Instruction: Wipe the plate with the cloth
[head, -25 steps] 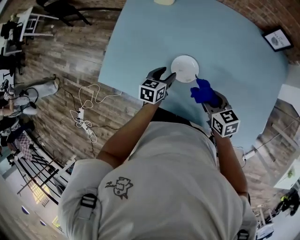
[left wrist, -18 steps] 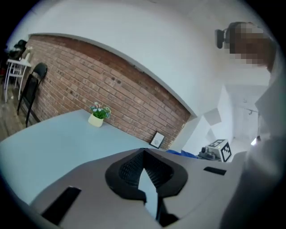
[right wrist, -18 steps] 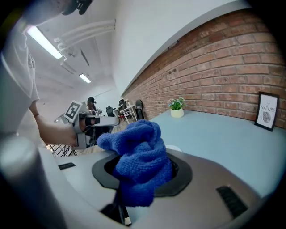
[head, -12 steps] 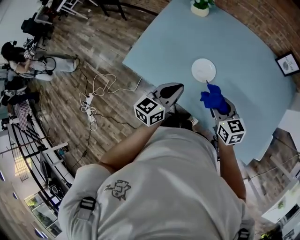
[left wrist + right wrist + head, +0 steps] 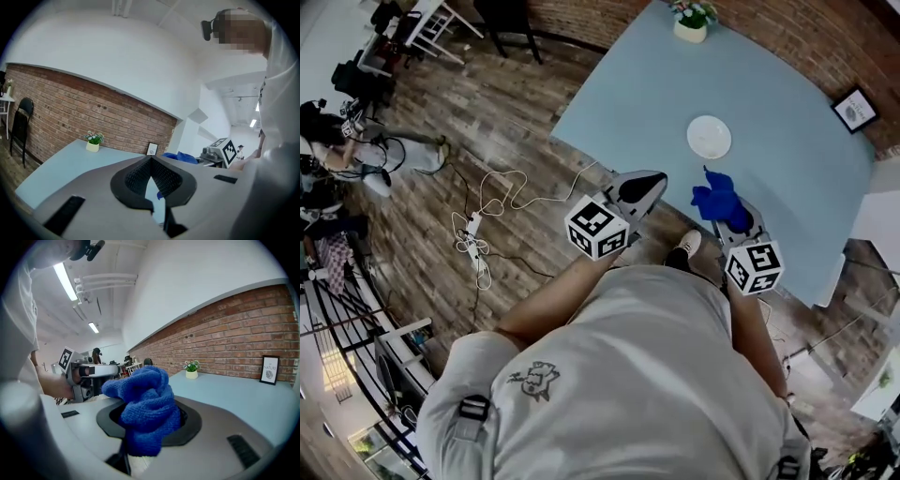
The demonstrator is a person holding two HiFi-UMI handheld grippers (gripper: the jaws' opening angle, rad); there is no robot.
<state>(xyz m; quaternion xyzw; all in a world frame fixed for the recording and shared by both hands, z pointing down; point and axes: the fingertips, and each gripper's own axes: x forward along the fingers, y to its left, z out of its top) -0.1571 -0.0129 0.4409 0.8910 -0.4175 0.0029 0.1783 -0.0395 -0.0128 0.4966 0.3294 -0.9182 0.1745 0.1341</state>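
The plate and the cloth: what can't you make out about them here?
Plate: it shows in the head view only, too small to show dirt or wet marks.
Cloth: in the right gripper view, its own bunched folds hide where the right tongs grip it.

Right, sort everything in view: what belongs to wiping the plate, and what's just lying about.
For the job:
- plate, on the table
- blue cloth, held in the right gripper
- left gripper, fingers together, nothing in it

Lying about:
- potted plant
- framed picture
- power strip
- chair
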